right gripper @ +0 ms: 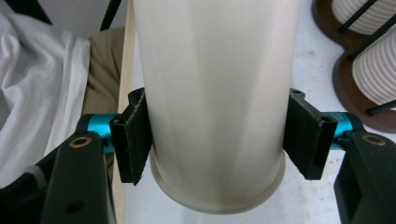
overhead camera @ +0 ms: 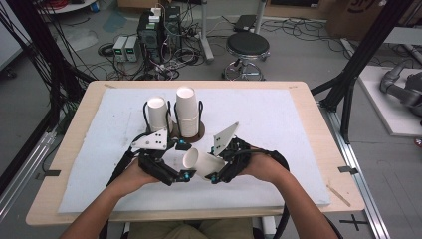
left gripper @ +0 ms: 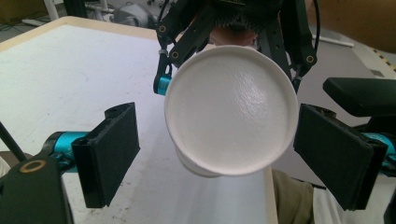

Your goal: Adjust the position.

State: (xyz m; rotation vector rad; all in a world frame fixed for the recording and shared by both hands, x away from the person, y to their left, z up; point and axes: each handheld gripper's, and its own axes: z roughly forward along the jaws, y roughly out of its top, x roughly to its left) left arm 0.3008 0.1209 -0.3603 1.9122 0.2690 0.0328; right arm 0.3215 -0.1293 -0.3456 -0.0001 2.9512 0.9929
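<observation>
2 claws meet over the near middle of the white-covered bench (overhead camera: 278, 119). The right claw (overhead camera: 215, 175) is clamped on a white paper cup (overhead camera: 201, 162), its pads pressing both sides of the cup's wall, and holds it tilted on its side above the bench with its base turned toward the left claw (overhead camera: 185, 174). The left claw's jaws stand apart on either side of that base, neither pad touching it. Behind them, 2 stacks of cups (overhead camera: 186, 112) stand upright in a brown holder (overhead camera: 199, 134).
</observation>
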